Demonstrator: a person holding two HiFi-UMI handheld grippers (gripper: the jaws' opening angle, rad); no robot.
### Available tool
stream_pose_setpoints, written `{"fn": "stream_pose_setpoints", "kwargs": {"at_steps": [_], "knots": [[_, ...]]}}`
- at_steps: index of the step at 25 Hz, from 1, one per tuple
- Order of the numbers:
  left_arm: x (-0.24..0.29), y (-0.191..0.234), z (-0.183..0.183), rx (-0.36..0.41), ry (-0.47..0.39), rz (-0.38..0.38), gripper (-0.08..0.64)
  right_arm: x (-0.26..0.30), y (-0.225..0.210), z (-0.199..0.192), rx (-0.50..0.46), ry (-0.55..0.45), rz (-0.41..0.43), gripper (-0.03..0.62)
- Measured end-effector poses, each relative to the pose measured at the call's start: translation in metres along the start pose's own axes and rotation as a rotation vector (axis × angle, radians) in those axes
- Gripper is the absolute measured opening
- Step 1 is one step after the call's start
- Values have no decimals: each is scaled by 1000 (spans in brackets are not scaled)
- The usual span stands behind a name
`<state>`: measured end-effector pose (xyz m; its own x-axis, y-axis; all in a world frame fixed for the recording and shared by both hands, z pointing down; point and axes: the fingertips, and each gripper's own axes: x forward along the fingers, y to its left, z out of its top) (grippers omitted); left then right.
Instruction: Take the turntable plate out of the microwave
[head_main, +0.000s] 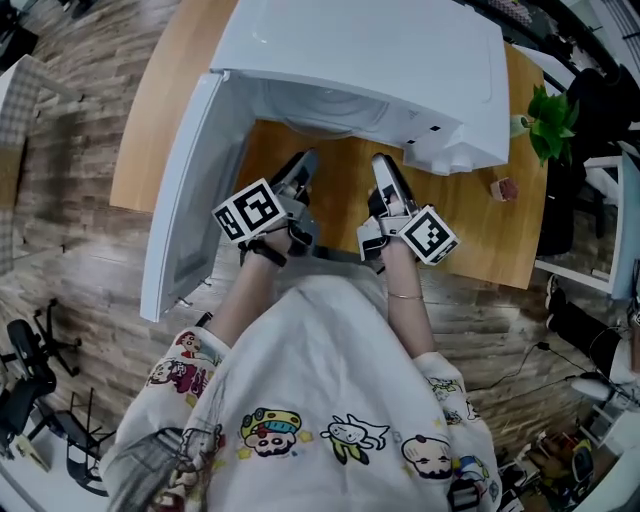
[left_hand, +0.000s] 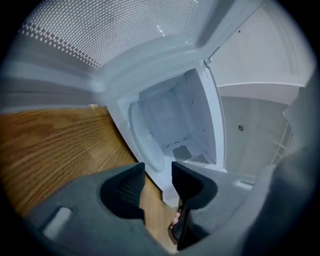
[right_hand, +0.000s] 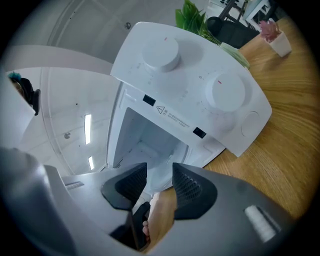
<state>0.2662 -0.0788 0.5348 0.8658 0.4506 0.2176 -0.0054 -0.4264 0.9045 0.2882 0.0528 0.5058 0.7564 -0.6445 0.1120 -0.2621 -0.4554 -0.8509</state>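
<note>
- left gripper (left_hand: 158, 172), fingers wide, empty: its view alone shows the turntable plate (left_hand: 144, 142) in the microwave (left_hand: 200, 112), at 12 o'clock.
- right gripper (right_hand: 159, 175), fingers wide, empty: sees dials (right_hand: 159, 52) instead.

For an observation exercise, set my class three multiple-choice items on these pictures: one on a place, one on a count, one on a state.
1. Where is the turntable plate? A) inside the microwave B) on top of it C) leaning against its outside
2. How many knobs has the control panel? A) one B) three C) two
3. The microwave door is A) shut B) open C) taken off
Answers: 1 A, it lies on the cavity floor in the left gripper view; 2 C, two round knobs show; 3 B, it stands swung wide.
</note>
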Motion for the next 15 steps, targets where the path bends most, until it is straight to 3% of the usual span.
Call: {"fn": "stream_pose_setpoints", "kwargs": {"at_steps": [8, 15], "knots": [[15, 20, 16, -98, -93, -3, 162, 18, -15, -13, 74, 12, 18, 150], [24, 32, 20, -136, -112, -12, 161, 34, -22, -26, 130, 33, 22, 150]]}}
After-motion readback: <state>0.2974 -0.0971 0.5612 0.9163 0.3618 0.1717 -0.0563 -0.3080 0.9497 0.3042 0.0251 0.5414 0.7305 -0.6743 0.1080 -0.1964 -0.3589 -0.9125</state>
